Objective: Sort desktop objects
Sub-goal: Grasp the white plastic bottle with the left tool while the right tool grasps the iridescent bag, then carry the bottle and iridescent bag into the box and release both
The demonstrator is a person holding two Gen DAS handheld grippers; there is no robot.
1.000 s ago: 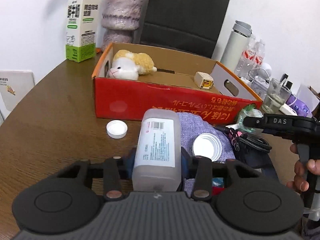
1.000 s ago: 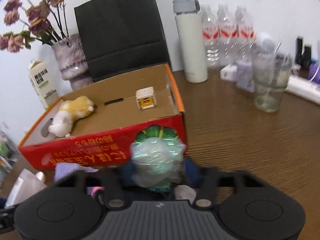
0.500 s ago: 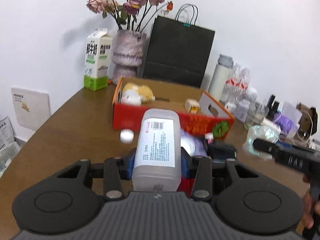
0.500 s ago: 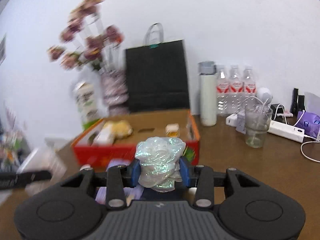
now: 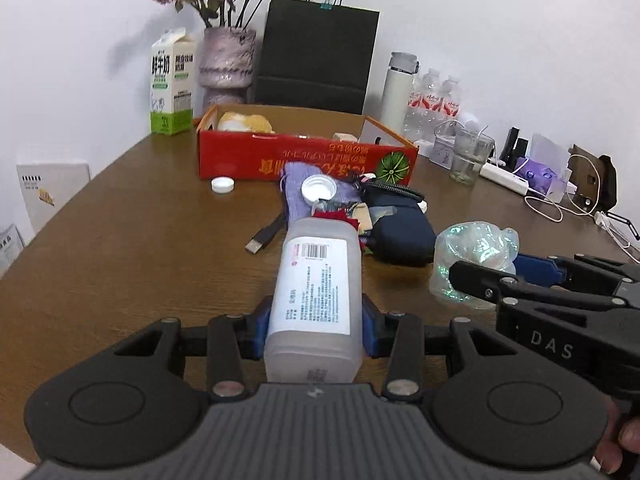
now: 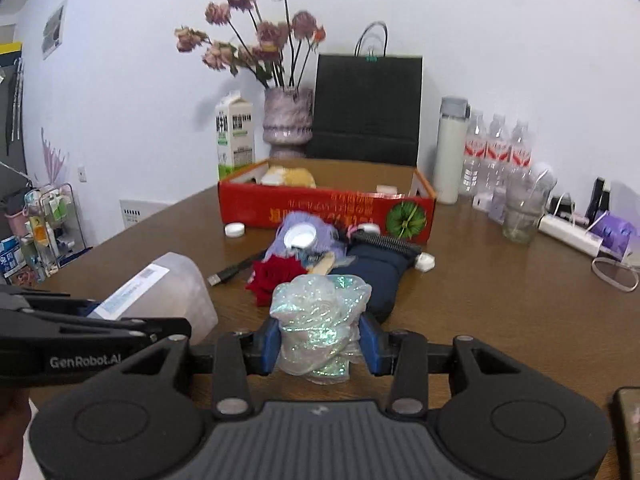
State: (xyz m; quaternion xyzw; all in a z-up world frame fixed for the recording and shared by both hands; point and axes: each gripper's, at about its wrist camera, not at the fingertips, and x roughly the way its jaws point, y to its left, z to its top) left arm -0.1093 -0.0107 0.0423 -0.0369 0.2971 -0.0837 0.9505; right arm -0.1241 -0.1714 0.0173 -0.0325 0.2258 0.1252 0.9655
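My left gripper (image 5: 316, 330) is shut on a translucent plastic bottle (image 5: 316, 292) with a white label, held above the table. The bottle also shows in the right wrist view (image 6: 160, 292). My right gripper (image 6: 320, 344) is shut on an iridescent crumpled plastic flower (image 6: 320, 320), which also shows in the left wrist view (image 5: 476, 256). A red cardboard box (image 5: 308, 160) holding a plush toy (image 5: 244, 122) stands further back. Before it lies a pile: a purple cloth (image 5: 296, 188), a white lid (image 5: 319, 189), a navy pouch (image 5: 400, 228), a red rose (image 6: 276, 276) and a USB cable (image 5: 264, 236).
A white cap (image 5: 223, 185) lies left of the pile. A milk carton (image 5: 172, 84), a flower vase (image 5: 226, 68) and a black paper bag (image 5: 316, 54) stand behind the box. A white flask (image 5: 398, 88), water bottles (image 5: 432, 104), a glass (image 5: 468, 156) and a power strip (image 5: 508, 178) line the right.
Both grippers have pulled back and up from the pile near the box, each carrying its object; the box and pile now lie farther away.
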